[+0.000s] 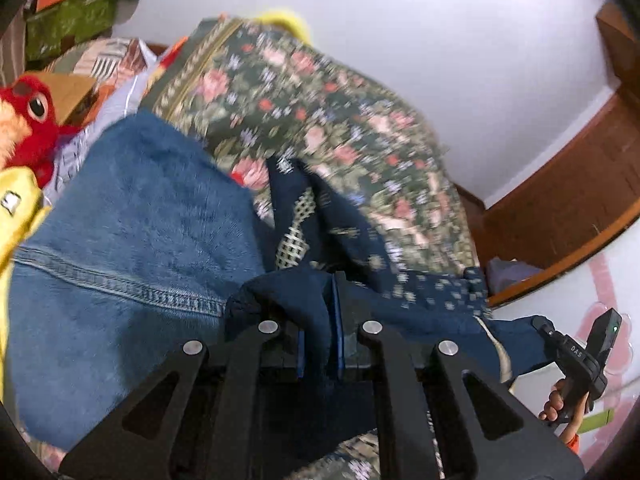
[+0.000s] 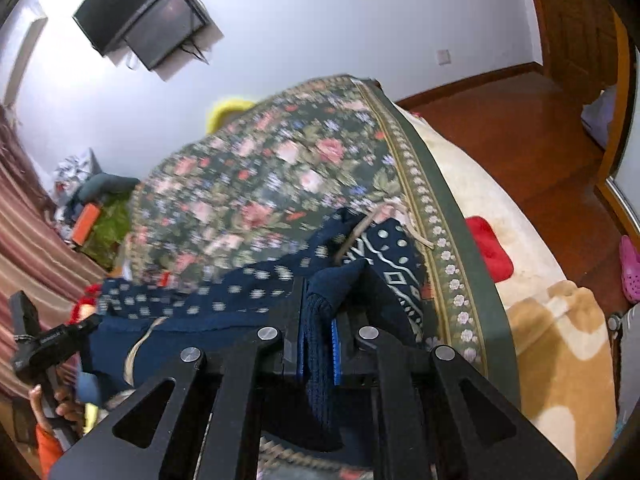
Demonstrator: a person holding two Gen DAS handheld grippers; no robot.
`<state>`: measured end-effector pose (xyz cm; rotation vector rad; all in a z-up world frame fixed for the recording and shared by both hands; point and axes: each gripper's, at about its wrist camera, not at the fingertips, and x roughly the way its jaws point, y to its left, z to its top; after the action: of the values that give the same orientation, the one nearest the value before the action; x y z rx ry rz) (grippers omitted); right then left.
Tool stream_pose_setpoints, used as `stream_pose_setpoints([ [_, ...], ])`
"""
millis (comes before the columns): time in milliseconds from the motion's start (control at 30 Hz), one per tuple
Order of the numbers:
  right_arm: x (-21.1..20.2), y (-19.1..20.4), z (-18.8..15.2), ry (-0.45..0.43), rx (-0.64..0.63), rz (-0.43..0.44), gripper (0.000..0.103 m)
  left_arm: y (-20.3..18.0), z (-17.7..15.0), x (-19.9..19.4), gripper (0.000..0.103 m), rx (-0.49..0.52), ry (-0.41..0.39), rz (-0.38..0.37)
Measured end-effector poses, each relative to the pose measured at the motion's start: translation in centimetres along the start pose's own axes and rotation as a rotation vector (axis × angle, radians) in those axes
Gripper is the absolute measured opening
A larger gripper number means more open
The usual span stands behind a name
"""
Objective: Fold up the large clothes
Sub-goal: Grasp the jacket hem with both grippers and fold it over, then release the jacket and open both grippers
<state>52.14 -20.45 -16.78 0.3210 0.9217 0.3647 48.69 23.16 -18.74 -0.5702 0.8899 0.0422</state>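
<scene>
A navy garment (image 1: 420, 292) with a pale dotted pattern and a light drawstring hangs stretched between both grippers above the flowered bedspread (image 1: 312, 92). My left gripper (image 1: 326, 300) is shut on one bunched navy corner. In the right wrist view my right gripper (image 2: 320, 304) is shut on the other corner, its ribbed navy edge pinched between the blue pads (image 2: 335, 354). The patterned navy cloth (image 2: 224, 296) runs left from it toward the other gripper. Blue jeans (image 1: 132, 232) lie on the bed left of my left gripper.
A red plush toy (image 1: 28, 116) and yellow cloth (image 1: 16, 208) lie at the bed's left. The flowered bedspread's (image 2: 280, 168) bordered edge drops to a cream blanket (image 2: 560, 328) with a red item (image 2: 490, 248). Wooden floor (image 2: 520, 132), a wall-mounted TV (image 2: 148, 12) and a hand (image 2: 60, 404) are visible.
</scene>
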Motion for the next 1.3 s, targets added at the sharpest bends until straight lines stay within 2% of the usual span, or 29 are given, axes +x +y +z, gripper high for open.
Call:
stream_pose_setpoints([
  [100,2.5,-1.3,-0.2,0.037,-0.003,-0.023,0.008,0.5,-0.1,1.3,0.014,0.012,-0.004,0.007],
  [233,4.9,-2.8,-1.0,0.1,0.005,-0.019,0.008,-0.3,-0.7,2.0,0.015,0.121,-0.007,0.061],
  [400,4.2,-2.6,-1.6,0.132,-0.021,-0.035,0.014,-1.9,-1.4,1.7,0.016,0.266,-0.004,0.129],
  [467,3.0,-2.1,-1.4,0.131,-0.036,-0.075,0.021,-2.5,-1.5,1.4,0.019,0.293,0.007,0.151],
  [500,2.0,-1.6,-1.4,0.119,-0.057,-0.107,0.026,-2.8,-1.6,1.1,0.024,0.306,0.019,0.165],
  [567,0.3,-0.5,-1.5,0.079,-0.122,-0.157,0.049,-3.3,-1.7,0.5,0.032,0.32,0.038,0.18],
  [667,-2.7,1.1,-2.0,0.01,-0.223,-0.152,0.051,-4.1,-2.3,-0.8,0.05,0.347,0.038,0.192],
  [700,-3.5,1.5,-2.2,0.008,-0.237,-0.148,0.051,-4.5,-2.6,-1.4,0.063,0.353,0.021,0.219],
  [733,-4.3,1.8,-2.6,0.007,-0.243,-0.128,0.052,-4.7,-2.8,-2.1,0.069,0.359,-0.014,0.248],
  [800,-5.2,2.5,-3.4,0.015,-0.249,-0.09,0.053,-5.3,-3.5,-3.8,0.07,0.394,-0.072,0.253],
  [867,-5.8,3.2,-4.6,0.033,-0.268,-0.064,0.061,-5.5,-3.8,-4.8,0.07,0.401,-0.073,0.237],
  [933,-5.8,4.0,-5.9,0.045,-0.305,-0.047,0.062,-5.7,-4.5,-5.5,0.07,0.404,-0.065,0.22],
  [1000,-5.4,4.6,-7.0,0.06,-0.331,-0.038,0.062,-6.1,-5.4,-5.7,0.071,0.423,-0.044,0.2],
  [1067,-4.7,5.1,-7.9,0.079,-0.338,-0.021,0.062,-6.6,-6.7,-5.5,0.075,0.45,-0.02,0.184],
  [1100,-4.3,5.3,-8.4,0.096,-0.34,-0.012,0.062,-7.0,-7.3,-5.2,0.08,0.458,-0.009,0.181],
  [1167,-3.5,5.7,-8.9,0.116,-0.345,-0.015,0.062,-7.6,-8.5,-4.3,0.083,0.482,0.02,0.174],
  [1300,-1.8,5.7,-9.5,0.149,-0.348,-0.029,0.062,-8.9,-10.7,-1.3,0.084,0.546,0.095,0.218],
])
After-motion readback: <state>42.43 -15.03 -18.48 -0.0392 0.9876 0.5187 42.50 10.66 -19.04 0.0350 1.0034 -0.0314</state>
